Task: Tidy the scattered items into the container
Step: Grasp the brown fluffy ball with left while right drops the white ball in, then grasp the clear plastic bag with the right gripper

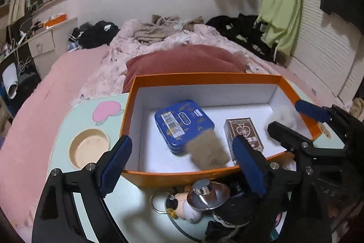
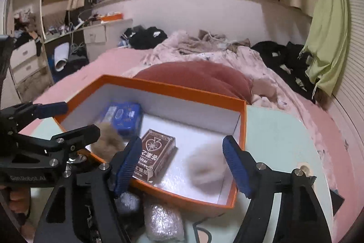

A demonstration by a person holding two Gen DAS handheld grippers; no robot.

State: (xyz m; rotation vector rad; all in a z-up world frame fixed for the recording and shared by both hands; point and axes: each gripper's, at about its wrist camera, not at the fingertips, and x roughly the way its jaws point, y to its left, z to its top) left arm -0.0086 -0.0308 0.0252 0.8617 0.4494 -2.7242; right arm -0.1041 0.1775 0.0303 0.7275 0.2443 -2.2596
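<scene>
An orange box with a white inside stands on a pale green tray table. In it lie a blue tin, a brown card pack, a brown fluffy ball and a white fluffy ball, both blurred. My left gripper hangs open over the box's near wall, its pads clear of the brown ball. From the right wrist, my right gripper is open above the white ball, apart from it. The card pack lies beside its left finger.
In front of the box lie a small figure keychain, a shiny metal cap, a black fabric item and a bubble-wrap bundle. The table has a round cup recess. A red pillow and bedding lie behind.
</scene>
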